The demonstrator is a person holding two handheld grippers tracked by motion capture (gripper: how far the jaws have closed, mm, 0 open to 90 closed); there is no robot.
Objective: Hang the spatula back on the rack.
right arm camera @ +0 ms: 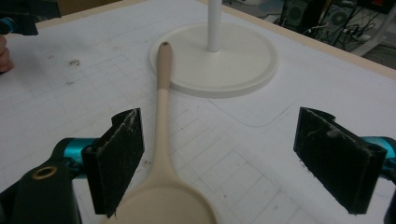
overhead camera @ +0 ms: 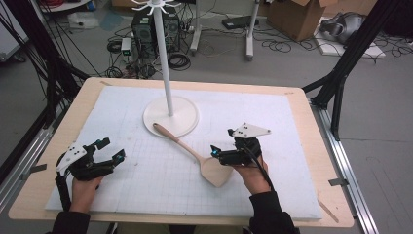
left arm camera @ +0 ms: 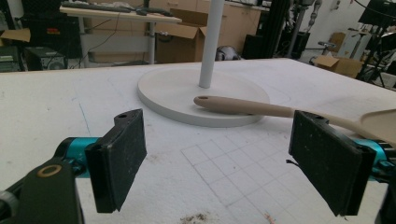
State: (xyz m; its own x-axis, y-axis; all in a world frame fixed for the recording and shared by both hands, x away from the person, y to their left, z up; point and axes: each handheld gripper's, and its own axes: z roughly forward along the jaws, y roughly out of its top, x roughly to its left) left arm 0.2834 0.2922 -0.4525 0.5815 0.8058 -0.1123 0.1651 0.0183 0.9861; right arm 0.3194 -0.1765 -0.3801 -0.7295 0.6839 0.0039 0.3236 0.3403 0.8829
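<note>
**Two open tools on a white mat, a wooden spoon lying by the right one**

At the left of the high view, the left tool (overhead camera: 108, 149) sits low over the white gridded mat (overhead camera: 146, 180) that covers the wooden counter (overhead camera: 331, 204), held in the person's left hand (overhead camera: 84, 187). Its two black jaws stand wide apart with nothing between them, and it is well apart from the spoon.

In the middle stands a white rack with a round flat base (overhead camera: 170, 117) and a thin upright pole (overhead camera: 164, 63). A pale wooden spoon (overhead camera: 195, 155) lies flat on the mat, running on a slant. Its handle end, which has a small hole, rests on the near edge of the base. Its broad bowl lies toward the person, just beside the right tool.

At the right, the right tool (overhead camera: 221, 144) is held in the person's right hand (overhead camera: 253, 178). Its jaws are also spread wide and grip nothing. In the right gripper view, the spoon's bowl (right arm camera: 163, 207) lies close beside the left-hand jaw, with the handle stretching away toward the base (right arm camera: 243, 65).
</note>
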